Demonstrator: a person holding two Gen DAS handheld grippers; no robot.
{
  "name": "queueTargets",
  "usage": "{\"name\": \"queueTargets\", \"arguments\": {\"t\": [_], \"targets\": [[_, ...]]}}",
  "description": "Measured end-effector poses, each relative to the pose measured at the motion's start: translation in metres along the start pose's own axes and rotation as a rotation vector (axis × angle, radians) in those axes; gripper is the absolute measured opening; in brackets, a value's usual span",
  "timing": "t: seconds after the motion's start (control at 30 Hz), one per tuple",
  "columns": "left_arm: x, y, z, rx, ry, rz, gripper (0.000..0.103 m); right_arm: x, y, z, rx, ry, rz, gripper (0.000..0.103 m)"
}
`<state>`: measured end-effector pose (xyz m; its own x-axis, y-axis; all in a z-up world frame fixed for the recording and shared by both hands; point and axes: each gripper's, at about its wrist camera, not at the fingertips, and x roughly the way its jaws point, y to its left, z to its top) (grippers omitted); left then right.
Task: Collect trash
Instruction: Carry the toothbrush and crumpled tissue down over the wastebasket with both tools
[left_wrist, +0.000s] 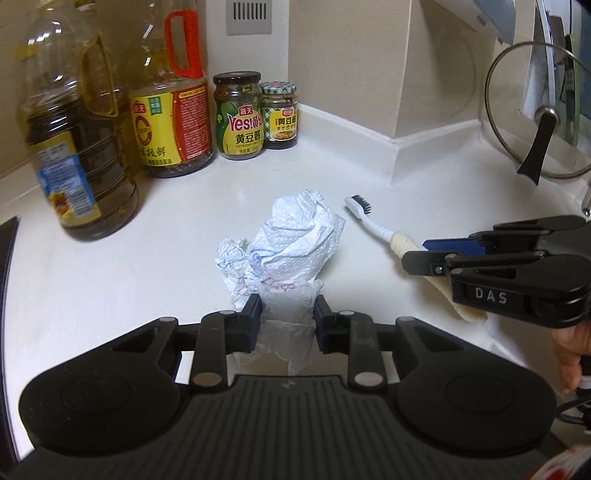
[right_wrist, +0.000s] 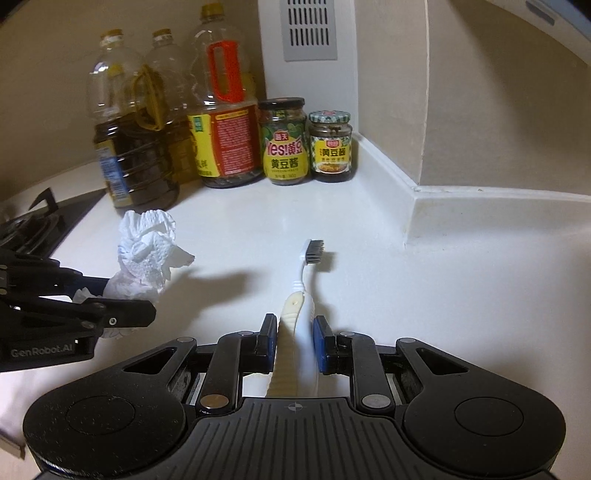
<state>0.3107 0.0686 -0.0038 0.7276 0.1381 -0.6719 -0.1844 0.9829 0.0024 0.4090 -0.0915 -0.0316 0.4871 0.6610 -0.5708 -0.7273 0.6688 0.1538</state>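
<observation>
We are holding 2 pieces of trash above the white counter (left_wrist: 110, 280). The left claw (left_wrist: 287, 314) is pinching the crumpled paper towel (left_wrist: 295, 243) at its lower end; it is feather-light and soft, so the wad is squashing between the pads and probably needs a deep bite. The right claw (right_wrist: 294, 341) is clamped narrow on the toothbrush (right_wrist: 301, 295) at its ribbed handle, which is stiff, smooth and likely slippery, bristles pointing away from us.

Both my wrist views look close and slanting down over the white worktop (left_wrist: 110, 288); they share the corner jars (right_wrist: 284, 142).
</observation>
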Motion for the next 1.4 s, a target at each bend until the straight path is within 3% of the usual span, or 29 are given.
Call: {"name": "queueTargets", "arguments": {"t": [0.3,0.6,0.87,1.1,1.4], "targets": [[-0.048,-0.029,-0.028,-0.082,-0.019,0.020,0.026,-0.049,0.002,-0.023,-0.049,-0.022,0.064,0.021],[-0.087,-0.052,-0.063,-0.031,0.001,-0.114,0.026,-0.125,0.014,-0.064,0.000,-0.046,0.014,0.021],[-0.128,-0.045,-0.116,0.015,0.039,-0.201,0.026,-0.186,0.077,-0.117,0.007,-0.009,-0.026,0.021],[-0.139,-0.041,-0.159,0.037,0.099,-0.236,0.026,-0.189,0.115,-0.168,0.019,0.121,-0.082,0.021],[-0.129,-0.036,-0.184,-0.032,0.164,-0.194,0.026,-0.147,0.115,-0.196,-0.030,0.277,-0.059,0.021]]}}
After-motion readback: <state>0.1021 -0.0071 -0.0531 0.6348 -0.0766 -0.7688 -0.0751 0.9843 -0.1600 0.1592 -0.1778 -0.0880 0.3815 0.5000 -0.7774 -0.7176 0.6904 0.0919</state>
